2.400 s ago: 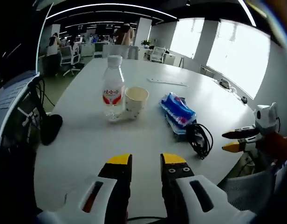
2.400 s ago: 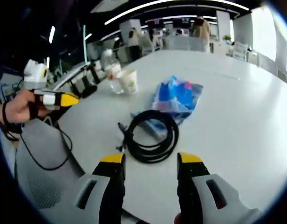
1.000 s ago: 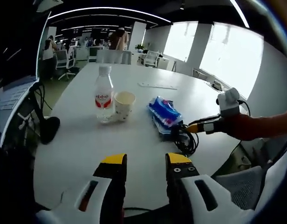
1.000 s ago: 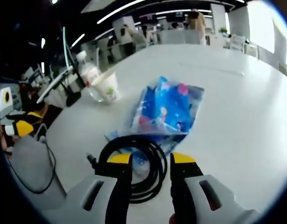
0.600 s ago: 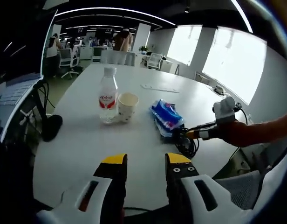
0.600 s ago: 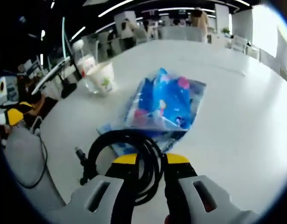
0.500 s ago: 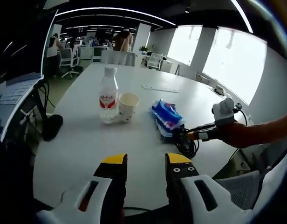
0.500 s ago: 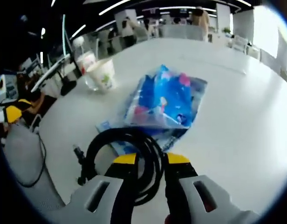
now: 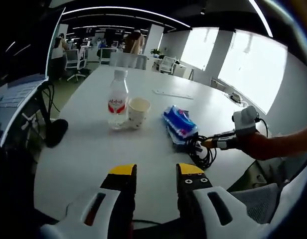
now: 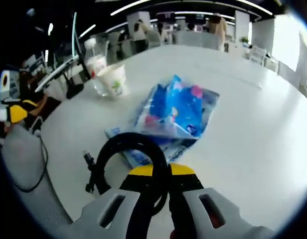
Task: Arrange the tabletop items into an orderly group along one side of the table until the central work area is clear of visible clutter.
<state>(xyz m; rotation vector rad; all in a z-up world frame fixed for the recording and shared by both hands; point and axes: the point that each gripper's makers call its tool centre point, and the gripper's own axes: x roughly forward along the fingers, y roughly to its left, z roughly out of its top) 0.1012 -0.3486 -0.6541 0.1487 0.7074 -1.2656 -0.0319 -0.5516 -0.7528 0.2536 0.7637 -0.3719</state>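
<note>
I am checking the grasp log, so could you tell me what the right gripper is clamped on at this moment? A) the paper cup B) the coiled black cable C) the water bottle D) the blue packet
B: in the right gripper view the right gripper has its yellow-tipped jaws pinched together on a strand of the coiled black cable, while the blue packet lies beyond it on the table.

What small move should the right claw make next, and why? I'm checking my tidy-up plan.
Probably lift the black cable coil slightly and carry it toward the water bottle and paper cup. The right claw looks shut on the coil's strand, and the coil overlaps the blue packets, so raising it first should avoid dragging them.
</note>
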